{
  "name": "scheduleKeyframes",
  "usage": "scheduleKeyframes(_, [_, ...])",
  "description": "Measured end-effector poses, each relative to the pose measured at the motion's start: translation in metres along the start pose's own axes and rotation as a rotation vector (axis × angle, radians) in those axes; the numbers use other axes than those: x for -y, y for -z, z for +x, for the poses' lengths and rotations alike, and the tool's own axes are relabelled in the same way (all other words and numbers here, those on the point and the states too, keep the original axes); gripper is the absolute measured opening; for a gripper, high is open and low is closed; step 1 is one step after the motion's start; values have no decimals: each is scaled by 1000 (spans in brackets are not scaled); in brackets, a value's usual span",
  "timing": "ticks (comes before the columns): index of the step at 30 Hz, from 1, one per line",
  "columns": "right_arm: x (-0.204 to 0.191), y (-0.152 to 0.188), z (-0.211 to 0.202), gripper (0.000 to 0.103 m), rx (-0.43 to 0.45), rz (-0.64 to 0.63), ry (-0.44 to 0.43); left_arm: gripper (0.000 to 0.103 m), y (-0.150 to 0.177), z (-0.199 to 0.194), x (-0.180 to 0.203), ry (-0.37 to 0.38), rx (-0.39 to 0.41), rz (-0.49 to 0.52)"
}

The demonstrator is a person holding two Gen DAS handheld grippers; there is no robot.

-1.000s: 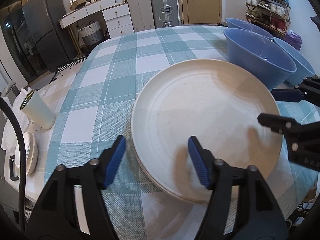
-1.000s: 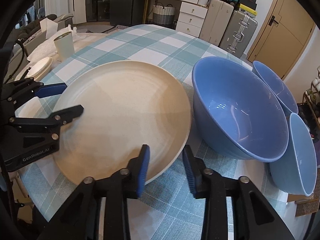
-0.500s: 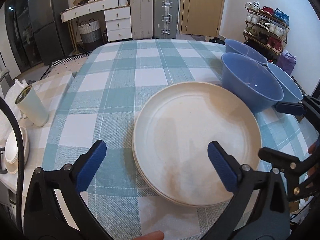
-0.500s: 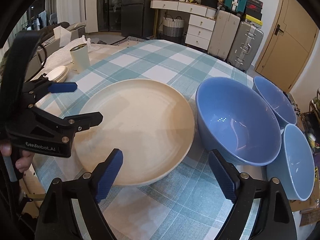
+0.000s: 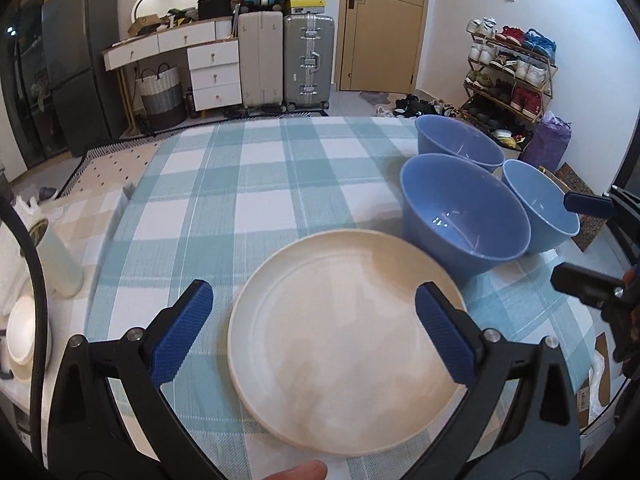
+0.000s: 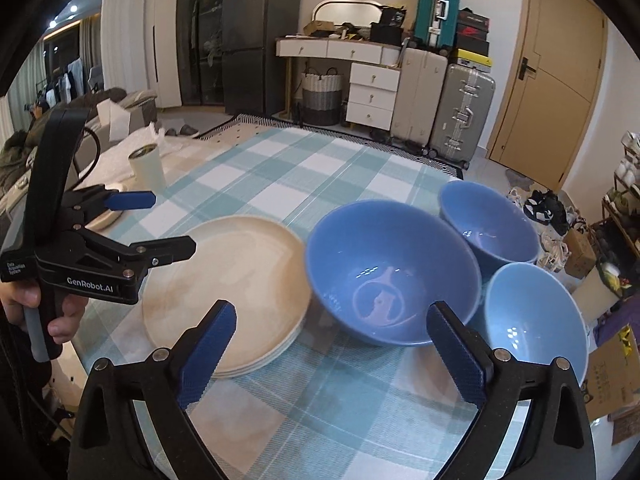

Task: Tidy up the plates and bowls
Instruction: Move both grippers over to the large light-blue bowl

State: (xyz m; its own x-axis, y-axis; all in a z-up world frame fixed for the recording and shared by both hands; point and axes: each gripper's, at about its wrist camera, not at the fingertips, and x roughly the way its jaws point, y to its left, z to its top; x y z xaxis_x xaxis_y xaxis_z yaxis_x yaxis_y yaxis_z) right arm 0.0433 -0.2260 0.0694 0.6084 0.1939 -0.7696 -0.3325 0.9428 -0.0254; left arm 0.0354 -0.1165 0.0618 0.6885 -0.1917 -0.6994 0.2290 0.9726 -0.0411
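Plates (image 6: 224, 280) stacked on the cloth, just left of three bowls (image 6: 392, 268). My left tongs (image 5: 312, 324) gape wide, empty; right tongs (image 6: 332, 344) have just been opening, nothing between them. Plate step looks done. Next, I judge: nest the bowls, gripping one rim.

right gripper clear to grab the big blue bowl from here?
Probably yes: the right gripper hangs empty, jaws wide, just opened, with the big blue bowl right ahead; only its rim nearly meets the plate stack.

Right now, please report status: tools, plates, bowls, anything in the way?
Left tool open, empty; right tool just opened, empty. Cream plates stacked on the tablecloth. Three blue bowls beside the stack, not nested. Nothing in the way.
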Motion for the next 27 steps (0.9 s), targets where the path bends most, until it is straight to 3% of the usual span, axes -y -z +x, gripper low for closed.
scheduleKeyframes(12, [64,-19,-24,102,34,109,26,101,-53,-2,46,50,49,67])
scheduleKeyframes(27, [117,-46,-54,102,73,137,109,101,-99,16,76,95,54,56])
